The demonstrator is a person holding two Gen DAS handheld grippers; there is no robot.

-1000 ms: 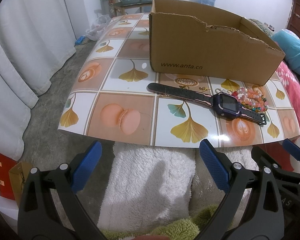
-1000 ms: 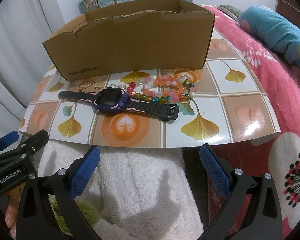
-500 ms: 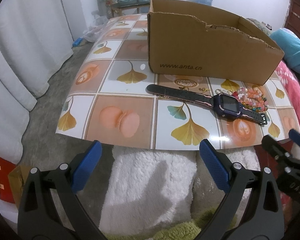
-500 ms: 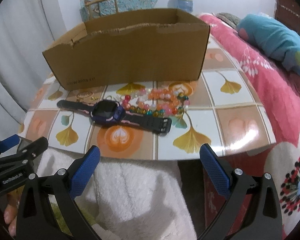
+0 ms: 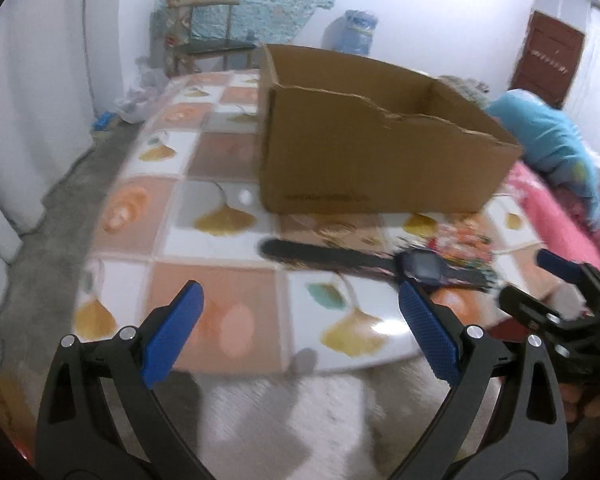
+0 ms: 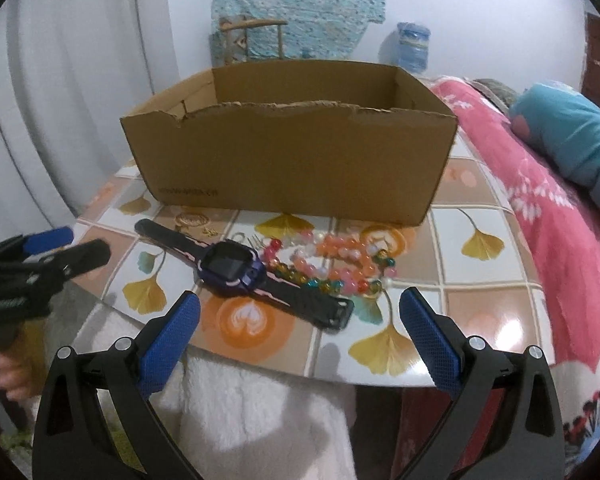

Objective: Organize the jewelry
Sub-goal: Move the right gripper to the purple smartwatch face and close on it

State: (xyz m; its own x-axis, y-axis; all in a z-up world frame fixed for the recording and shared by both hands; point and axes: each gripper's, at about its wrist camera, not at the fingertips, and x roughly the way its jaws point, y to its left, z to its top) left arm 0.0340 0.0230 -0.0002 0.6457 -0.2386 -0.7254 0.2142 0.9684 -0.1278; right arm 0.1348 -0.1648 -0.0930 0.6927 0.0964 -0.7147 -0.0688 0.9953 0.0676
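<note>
Both empty, jaws spread wide: left gripper (image 5: pixel 300 320), right gripper (image 6: pixel 298 322). Smartwatch (image 6: pixel 236 270) flat on tiled tabletop (image 6: pixel 476 304), touching beaded bracelets (image 6: pixel 336 264), in front of cardboard box (image 6: pixel 292 160).

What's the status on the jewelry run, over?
Left gripper open, empty. Right gripper open, empty, facing the watch. Watch and bead bracelets on the table beside the cardboard box. Nothing blocking.
</note>
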